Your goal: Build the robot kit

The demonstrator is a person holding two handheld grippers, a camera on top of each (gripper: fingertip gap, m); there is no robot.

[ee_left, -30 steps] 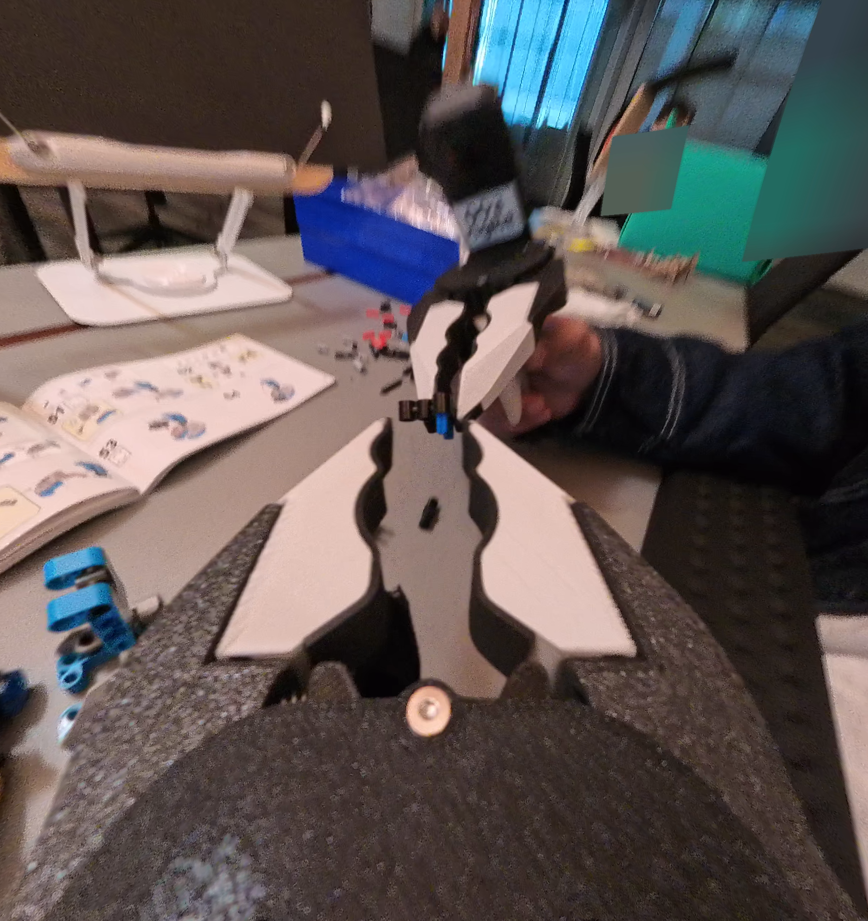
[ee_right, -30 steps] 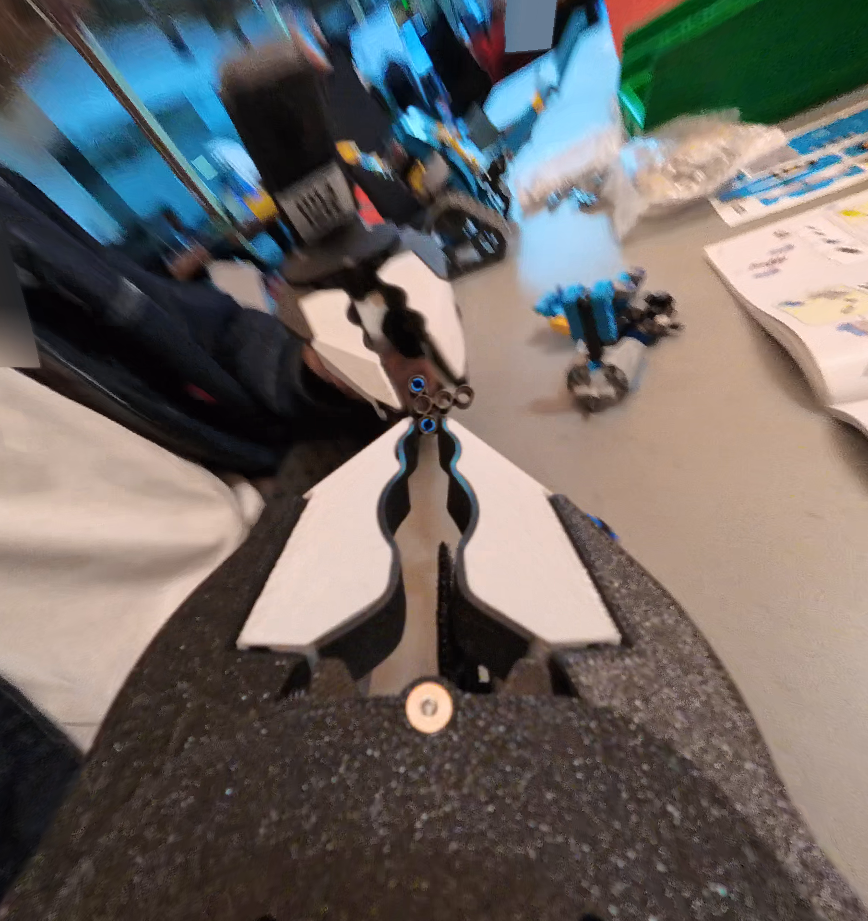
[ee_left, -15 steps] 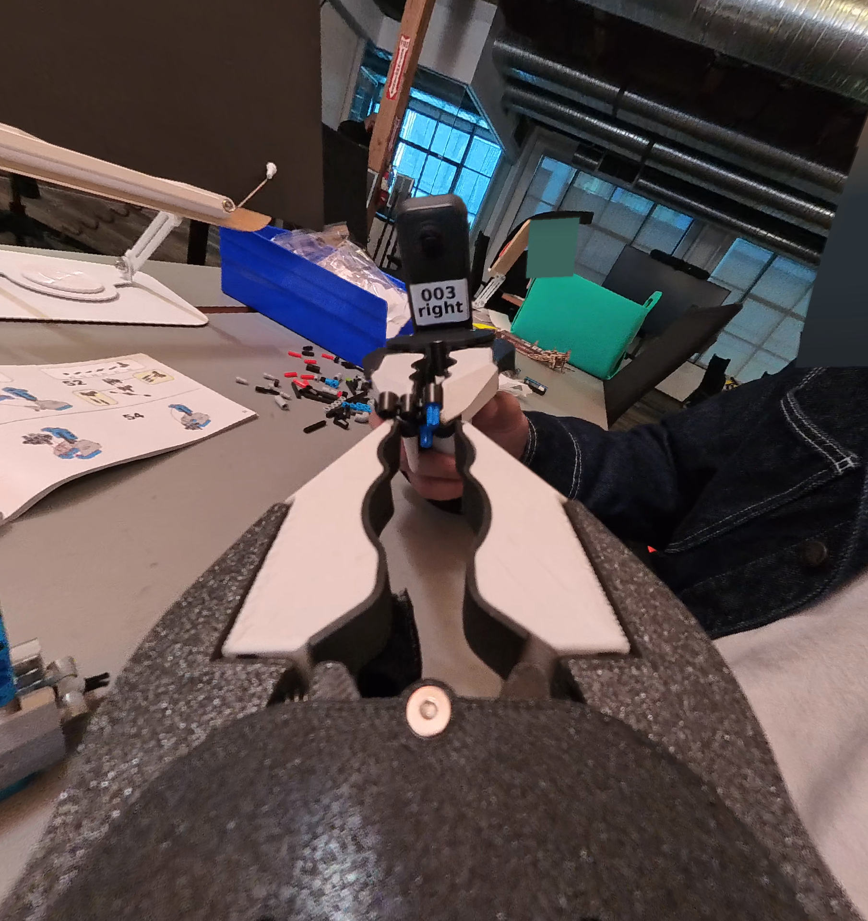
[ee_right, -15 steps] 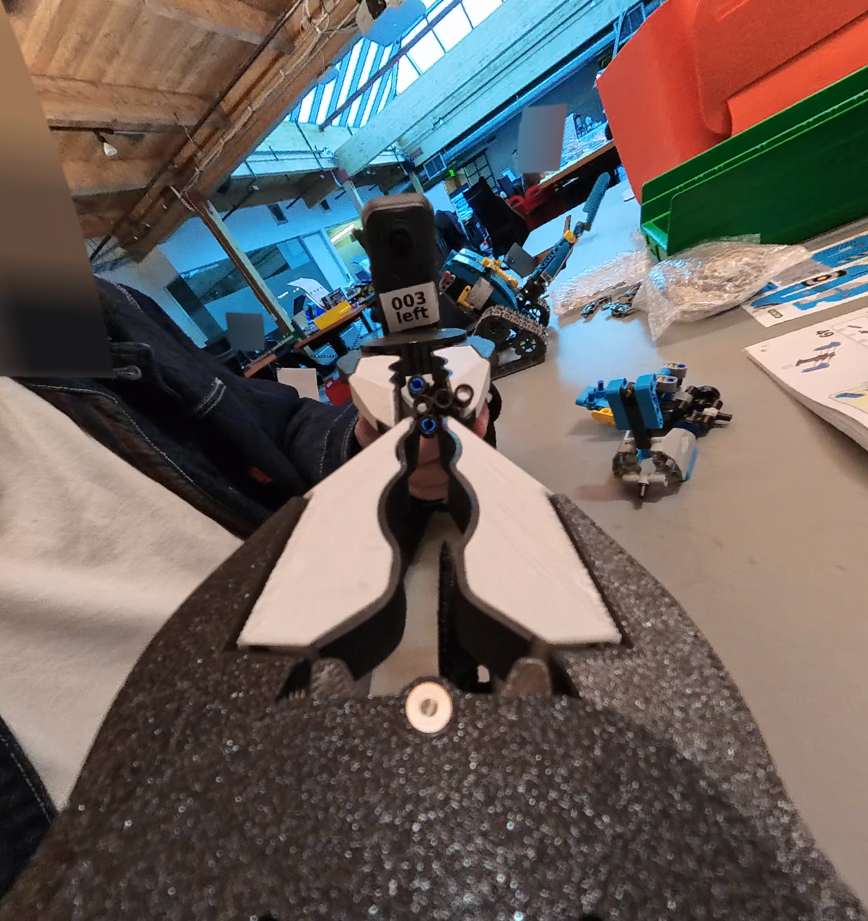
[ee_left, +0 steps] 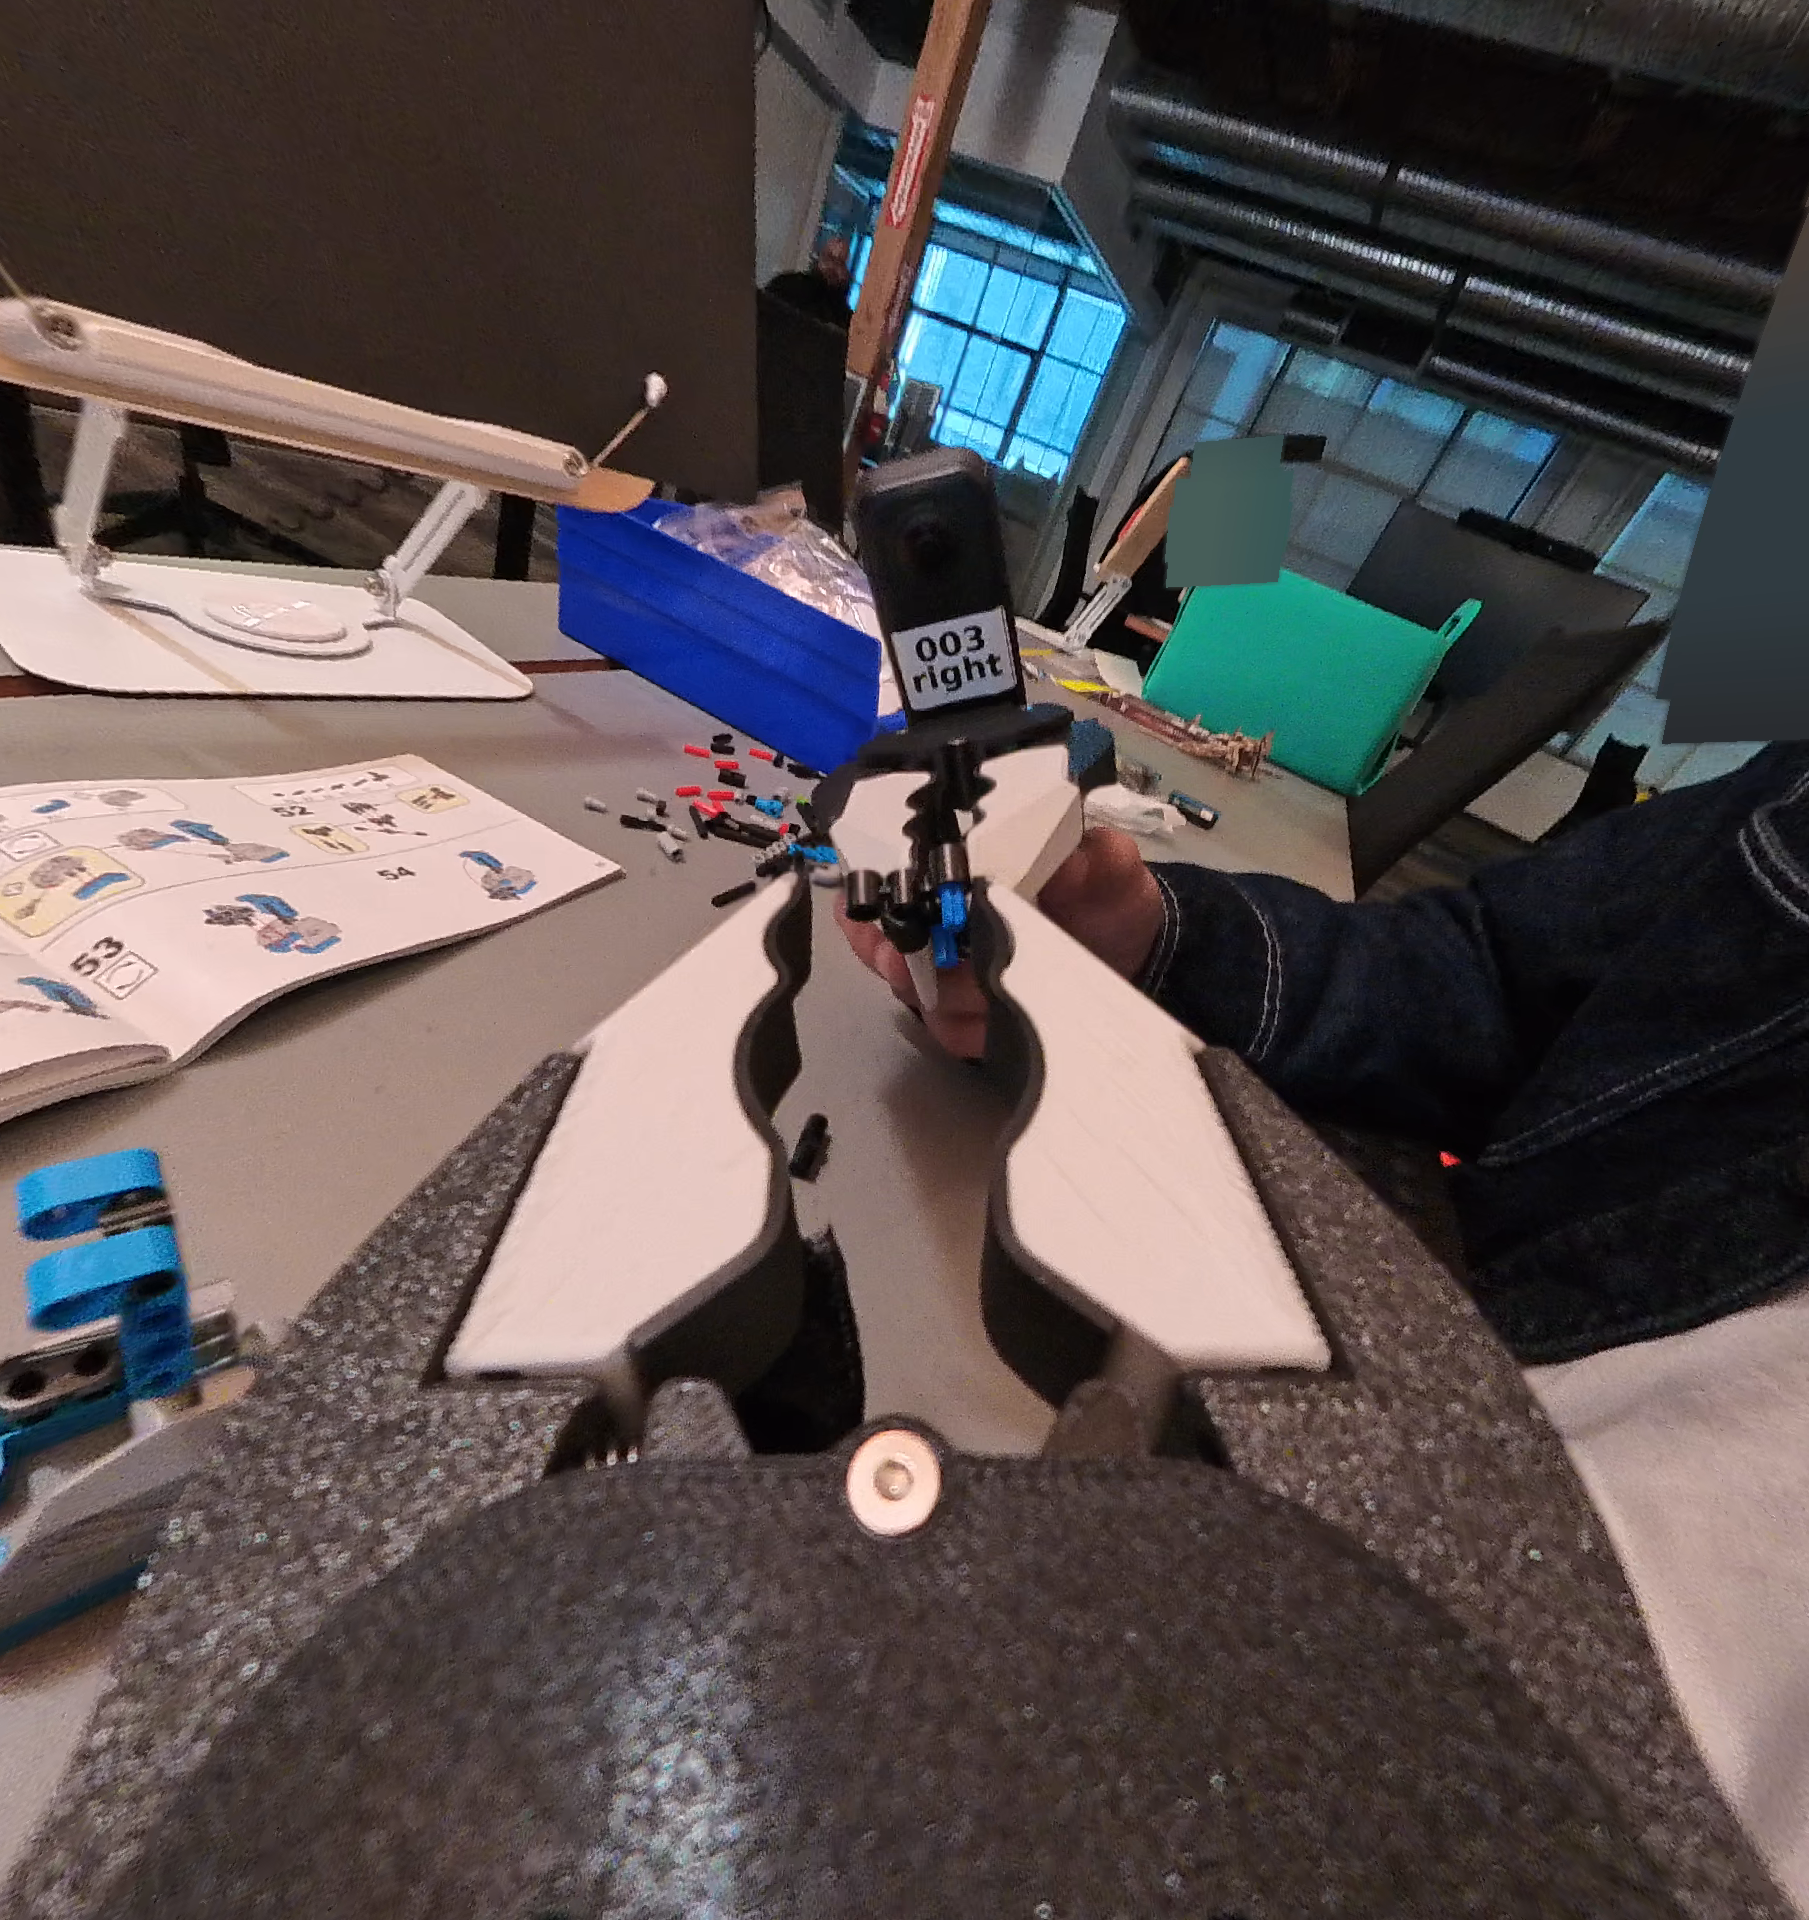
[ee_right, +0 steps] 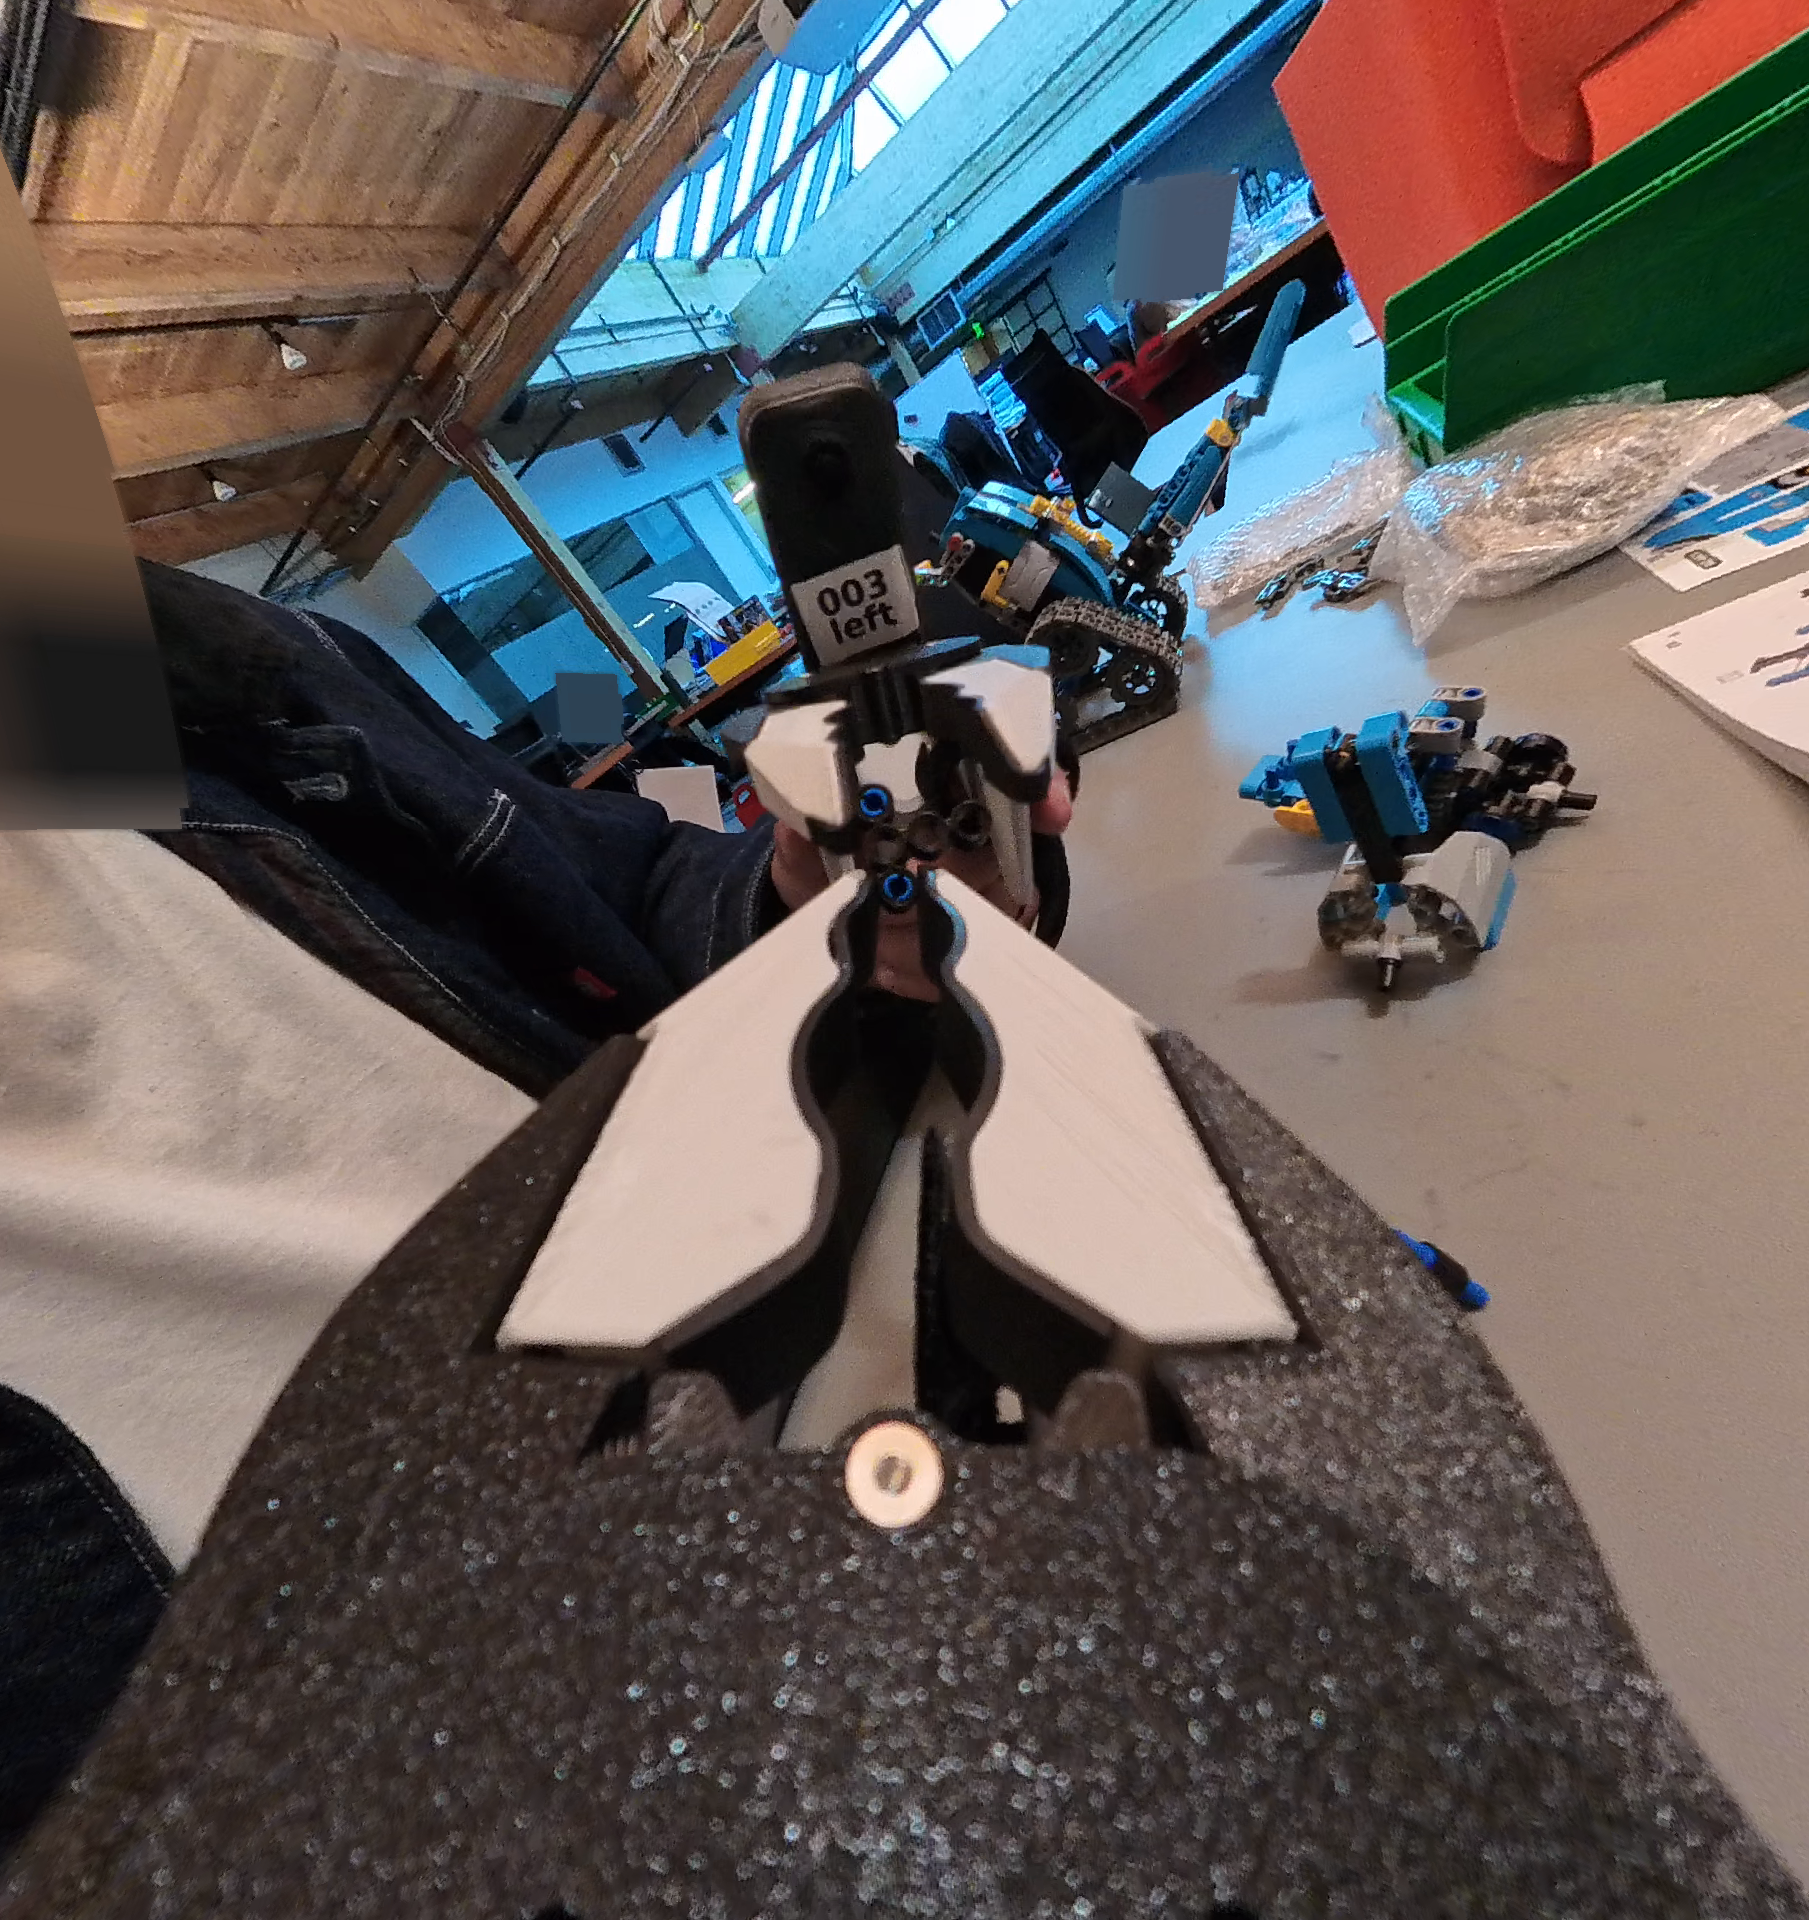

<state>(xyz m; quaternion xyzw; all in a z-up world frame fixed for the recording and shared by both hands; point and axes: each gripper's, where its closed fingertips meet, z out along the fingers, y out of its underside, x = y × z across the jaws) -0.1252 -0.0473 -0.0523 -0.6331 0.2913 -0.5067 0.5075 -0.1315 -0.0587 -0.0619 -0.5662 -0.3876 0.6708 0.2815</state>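
In the right wrist view my right gripper (ee_right: 895,885) is shut on a small black piece with holes and blue pins (ee_right: 926,831), held in the air. My left gripper (ee_right: 921,826) faces it tip to tip, with its jaws apart on either side of the piece. In the left wrist view my left gripper (ee_left: 895,894) is open, and the black and blue piece (ee_left: 921,920) sits between its tips, held by the right gripper (ee_left: 931,883). I cannot tell if the left fingers touch the piece. A small black pin (ee_left: 808,1143) lies on the table below.
An open instruction booklet (ee_left: 256,883), loose small parts (ee_left: 723,805), a blue bin (ee_left: 713,634) and a white stand (ee_left: 235,644) lie ahead on the left. A blue and grey assembly (ee_right: 1399,810), a tracked model (ee_right: 1087,613), plastic bags (ee_right: 1502,520) and a blue pin (ee_right: 1440,1268) are on the grey table. Left and right tips are no more than a few centimetres apart.
The views were blurred a second ago and are steady now. The left gripper has tilted down a little, so more table shows. The right gripper still holds the piece between the left tips.
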